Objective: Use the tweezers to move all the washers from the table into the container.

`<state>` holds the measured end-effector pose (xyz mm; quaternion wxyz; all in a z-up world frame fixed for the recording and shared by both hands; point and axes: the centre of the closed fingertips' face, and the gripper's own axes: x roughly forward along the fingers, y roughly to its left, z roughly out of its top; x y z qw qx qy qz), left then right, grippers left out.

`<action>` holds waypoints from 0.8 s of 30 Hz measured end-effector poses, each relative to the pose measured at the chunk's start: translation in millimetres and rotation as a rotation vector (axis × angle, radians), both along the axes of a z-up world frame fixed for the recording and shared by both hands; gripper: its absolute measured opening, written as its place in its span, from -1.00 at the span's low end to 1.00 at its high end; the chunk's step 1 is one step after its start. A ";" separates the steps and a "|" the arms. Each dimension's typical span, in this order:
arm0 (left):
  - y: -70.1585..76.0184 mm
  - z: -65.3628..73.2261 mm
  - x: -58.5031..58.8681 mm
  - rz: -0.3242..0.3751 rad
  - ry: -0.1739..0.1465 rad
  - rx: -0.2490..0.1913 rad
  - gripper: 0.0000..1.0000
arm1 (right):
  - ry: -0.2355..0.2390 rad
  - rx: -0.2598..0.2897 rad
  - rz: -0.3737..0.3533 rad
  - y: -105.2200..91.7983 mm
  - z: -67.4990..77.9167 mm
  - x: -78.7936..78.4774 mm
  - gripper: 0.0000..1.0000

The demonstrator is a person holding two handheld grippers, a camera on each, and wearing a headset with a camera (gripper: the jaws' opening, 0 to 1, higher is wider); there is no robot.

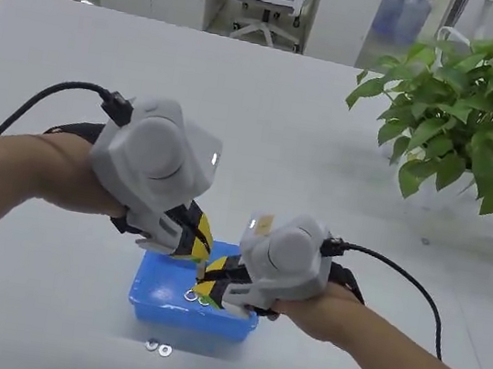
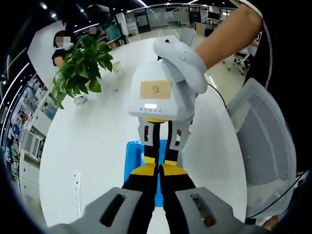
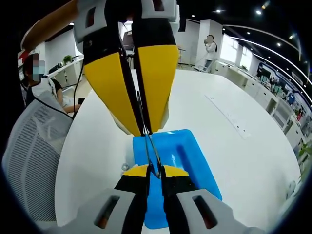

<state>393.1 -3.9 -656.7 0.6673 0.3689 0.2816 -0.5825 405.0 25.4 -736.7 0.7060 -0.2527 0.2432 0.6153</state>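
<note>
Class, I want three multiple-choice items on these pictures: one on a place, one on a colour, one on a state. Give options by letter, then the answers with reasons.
1. Where do the two loose washers lie?
A. Under the office chair
B. Beside the plant pot
C. On the table, just by the near wall of the container

2. What colour is the container?
A. Blue
B. Red
C. Green

3. How do the jaws of the right hand-held gripper stand?
A. Wide open over bare table
B. Shut on the tweezers
C. Shut on a leaf

Answers:
1 C, as the head view shows them on the white top right in front of the container.
2 A, as its walls are bright blue in every view.
3 B, as the right gripper view shows the yellow tips pressed together with the thin tweezers between them.
</note>
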 end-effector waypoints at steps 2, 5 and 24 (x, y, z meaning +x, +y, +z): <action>0.2 -2.5 2.3 -0.001 0.001 0.000 -0.89 | 0.003 -0.001 -0.001 -0.2 -2.4 2.0 -0.80; 0.4 -6.6 6.3 0.001 0.004 -0.002 -0.89 | 0.004 -0.007 0.001 -0.4 -6.5 4.9 -0.79; -0.5 -27.6 25.1 0.010 0.002 0.002 -0.89 | 0.014 -0.030 -0.007 -4.2 -28.0 25.2 -0.79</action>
